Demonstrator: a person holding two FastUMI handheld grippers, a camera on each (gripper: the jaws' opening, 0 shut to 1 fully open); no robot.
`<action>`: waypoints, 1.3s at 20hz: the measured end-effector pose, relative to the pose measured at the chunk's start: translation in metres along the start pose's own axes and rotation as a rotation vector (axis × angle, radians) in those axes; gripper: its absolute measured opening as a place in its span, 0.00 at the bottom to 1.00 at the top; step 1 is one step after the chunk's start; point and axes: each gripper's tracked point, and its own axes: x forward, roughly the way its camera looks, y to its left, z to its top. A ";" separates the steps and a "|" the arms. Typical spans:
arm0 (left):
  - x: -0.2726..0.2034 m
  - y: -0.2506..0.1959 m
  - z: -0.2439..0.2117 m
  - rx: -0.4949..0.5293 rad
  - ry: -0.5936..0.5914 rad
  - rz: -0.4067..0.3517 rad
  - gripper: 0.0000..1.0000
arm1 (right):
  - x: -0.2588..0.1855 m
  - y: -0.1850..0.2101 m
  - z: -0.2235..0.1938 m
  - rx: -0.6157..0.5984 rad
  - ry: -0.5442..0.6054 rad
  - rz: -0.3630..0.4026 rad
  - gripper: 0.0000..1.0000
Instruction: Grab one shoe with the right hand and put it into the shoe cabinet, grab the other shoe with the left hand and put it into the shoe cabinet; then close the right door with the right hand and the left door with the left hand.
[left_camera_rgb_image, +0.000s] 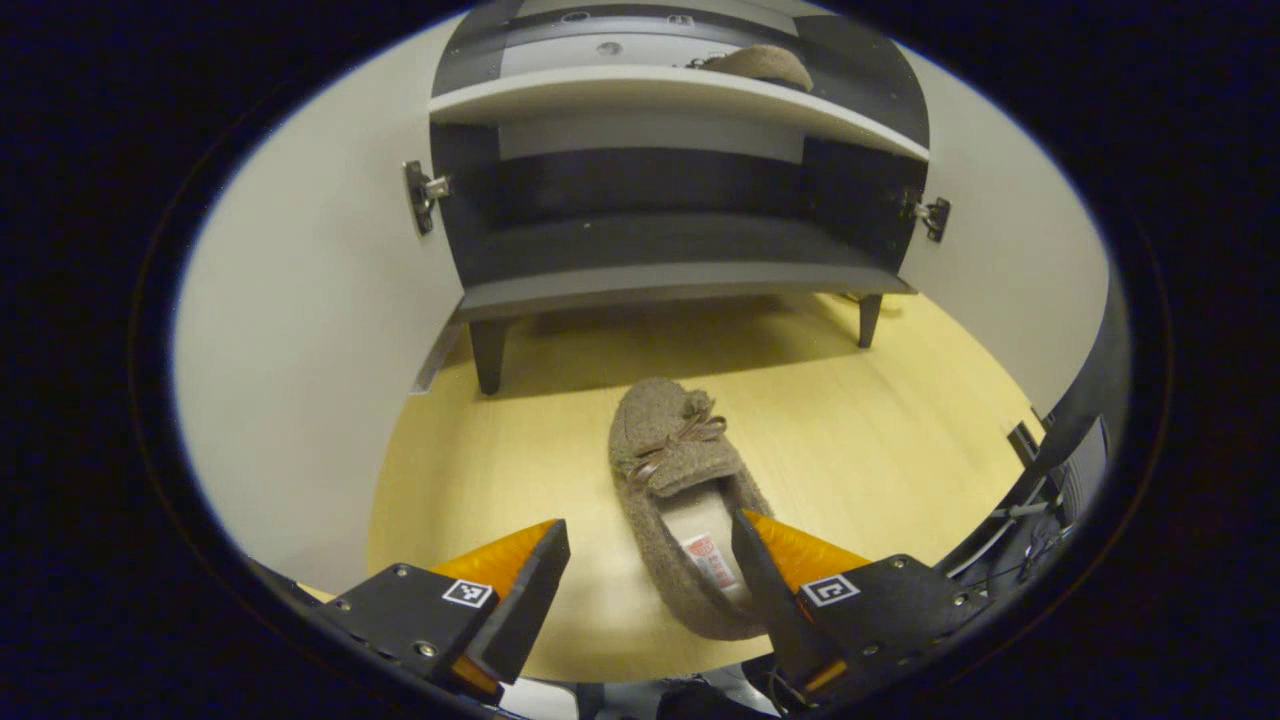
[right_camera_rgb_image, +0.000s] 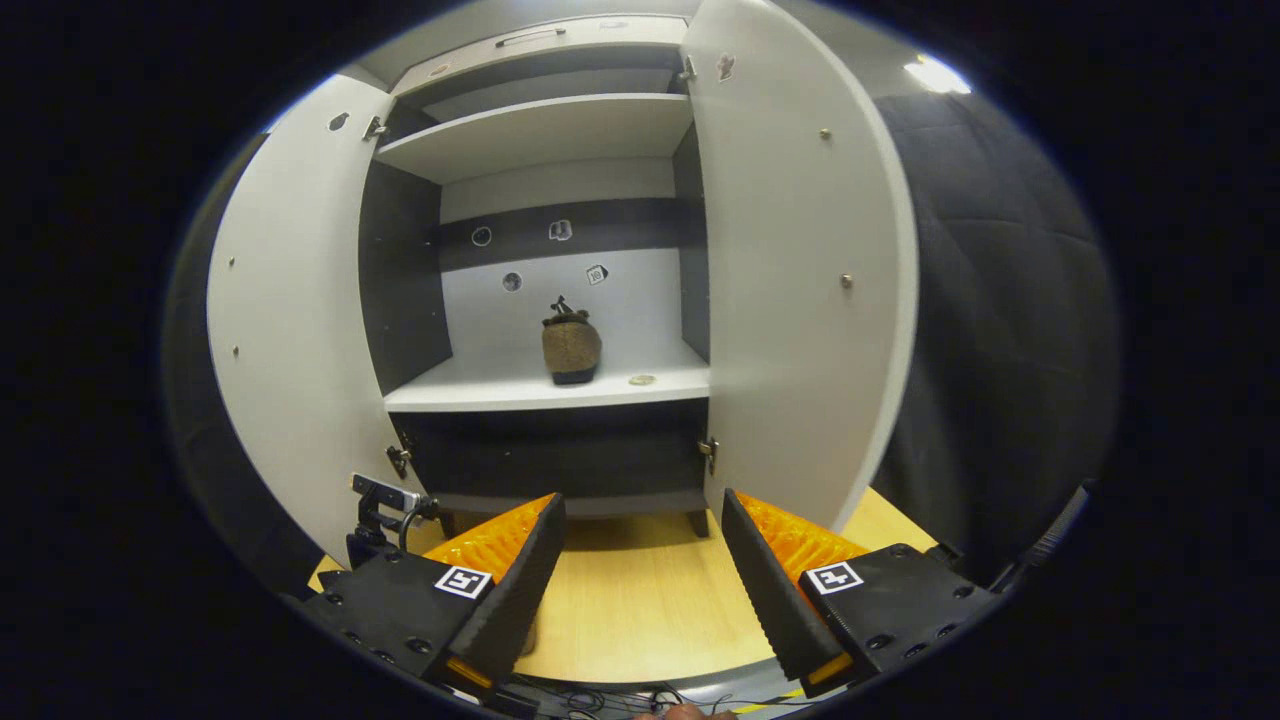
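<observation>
One shoe (right_camera_rgb_image: 571, 350) is seen on the cabinet shelf (right_camera_rgb_image: 480, 392). The second shoe (left_camera_rgb_image: 680, 500) lies on the floor, near the spread left gripper (left_camera_rgb_image: 650, 580). It is judged soft and light; the heel rim is recommended. The right gripper (right_camera_rgb_image: 640, 560) is spread, empty.

Floor shoe (left_camera_rgb_image: 685, 520) heel partly hidden behind left claw (left_camera_rgb_image: 650, 590)

A pale wooden floor (left_camera_rgb_image: 880, 430) is lying under the furniture, with a shadow falling across it. A black cloth wall (right_camera_rgb_image: 1000, 330) is hanging at the right side. A ceiling light (right_camera_rgb_image: 930, 75) is glowing above that cloth. Cables (left_camera_rgb_image: 1020, 520) are trailing at the floor's right edge.
</observation>
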 end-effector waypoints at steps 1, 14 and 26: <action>0.003 -0.003 -0.007 -0.011 0.014 -0.001 1.00 | -0.012 -0.014 -0.006 0.001 0.004 -0.045 0.98; 0.003 -0.001 -0.003 -0.246 0.122 -0.132 0.41 | -0.116 -0.154 -0.013 0.157 -0.053 -0.475 0.98; 0.001 0.008 -0.003 -0.284 0.173 -0.030 0.24 | -0.049 -0.230 0.016 0.147 -0.110 -0.459 0.98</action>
